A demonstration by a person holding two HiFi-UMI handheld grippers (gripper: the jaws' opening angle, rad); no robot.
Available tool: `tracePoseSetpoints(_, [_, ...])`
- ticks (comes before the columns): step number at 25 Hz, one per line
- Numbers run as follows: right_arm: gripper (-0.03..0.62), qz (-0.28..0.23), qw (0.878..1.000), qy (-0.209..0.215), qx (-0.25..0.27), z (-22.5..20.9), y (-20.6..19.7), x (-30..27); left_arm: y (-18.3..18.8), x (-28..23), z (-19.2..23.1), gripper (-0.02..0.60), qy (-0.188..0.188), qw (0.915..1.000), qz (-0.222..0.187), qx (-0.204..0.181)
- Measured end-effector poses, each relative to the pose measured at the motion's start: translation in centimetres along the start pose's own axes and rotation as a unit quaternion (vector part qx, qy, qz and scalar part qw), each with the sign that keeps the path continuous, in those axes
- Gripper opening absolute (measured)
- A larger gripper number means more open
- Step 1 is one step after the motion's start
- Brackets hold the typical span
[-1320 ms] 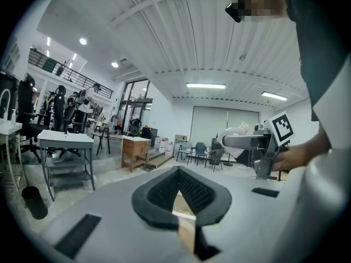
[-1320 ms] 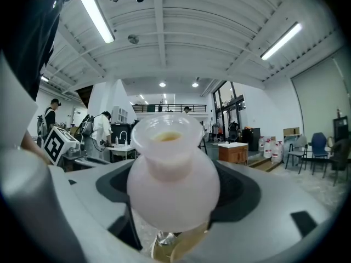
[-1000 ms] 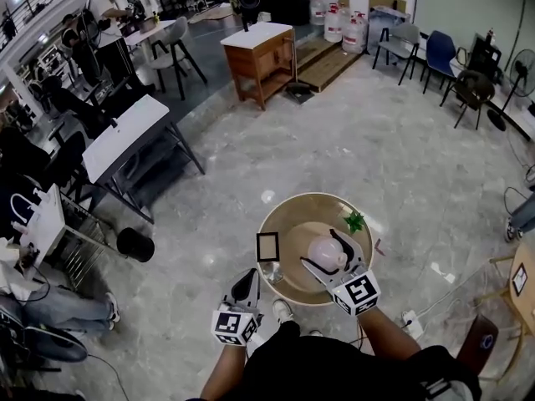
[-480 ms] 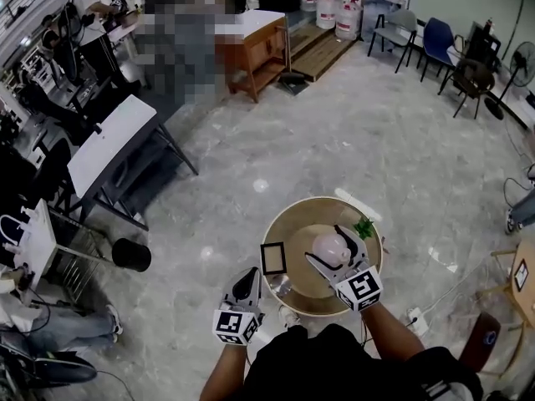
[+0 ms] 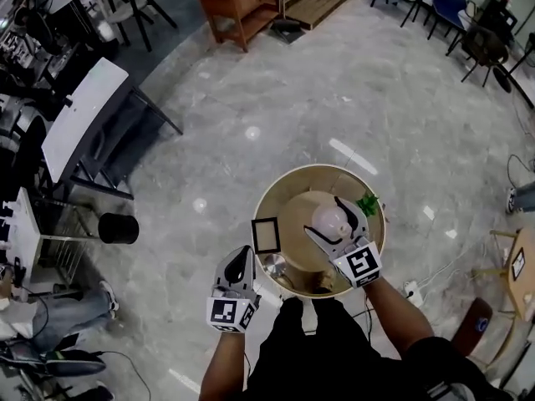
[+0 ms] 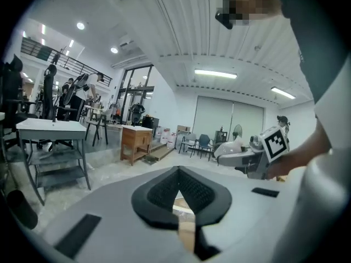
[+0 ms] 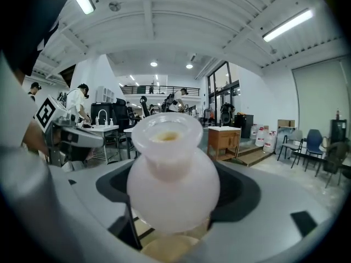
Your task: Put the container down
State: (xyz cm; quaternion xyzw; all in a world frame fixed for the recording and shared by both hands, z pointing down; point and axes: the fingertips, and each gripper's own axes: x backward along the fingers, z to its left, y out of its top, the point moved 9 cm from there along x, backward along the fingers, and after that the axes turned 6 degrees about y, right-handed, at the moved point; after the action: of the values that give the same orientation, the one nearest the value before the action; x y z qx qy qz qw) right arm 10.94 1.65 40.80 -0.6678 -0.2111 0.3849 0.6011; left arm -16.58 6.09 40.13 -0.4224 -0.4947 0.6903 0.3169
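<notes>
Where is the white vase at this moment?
Head view: the white vase is clamped in the right gripper over the round wooden table, right of its centre, between the black frame on its left and the green sprig on its right.

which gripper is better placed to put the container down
Right. The right gripper grips the container over the table, so it likely only needs to lower and open. The left gripper is shut, empty, beside the table's edge.

Bright, even light from ceiling strip lights (image 6: 215,73), glare spots on the floor (image 5: 251,132), fisheye curvature, dark corners.
</notes>
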Motion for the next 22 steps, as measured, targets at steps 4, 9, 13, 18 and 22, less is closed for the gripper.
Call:
tracePoseSetpoints(4, [0.403,0.030,0.999,0.014,-0.003,-2.0,-3.8,-2.1,-1.8,-2.6,0.0,-0.005,0.005,0.9999,0.010,0.007])
tracePoseSetpoints(9, [0.403,0.060,0.998,0.013,-0.015,-4.4,-10.6,-6.2,-5.5,-6.9,1.4,-0.005,0.019,0.9997,0.017,0.006])
tracePoseSetpoints(13, [0.403,0.091,0.995,0.019,-0.025,-5.2,-16.2,-9.4,-8.2,-8.9,2.7,-0.005,0.035,0.9990,0.025,0.014])
tracePoseSetpoints(18, [0.403,0.139,0.989,0.026,-0.035,-5.7,-22.8,-14.0,-12.3,-11.4,4.7,-0.005,0.049,0.9979,0.040,0.014])
tracePoseSetpoints(22, [0.403,0.172,0.983,0.023,-0.057,-5.7,-27.6,-16.7,-15.5,-12.4,5.9,-0.005,0.060,0.9958,0.057,0.039])
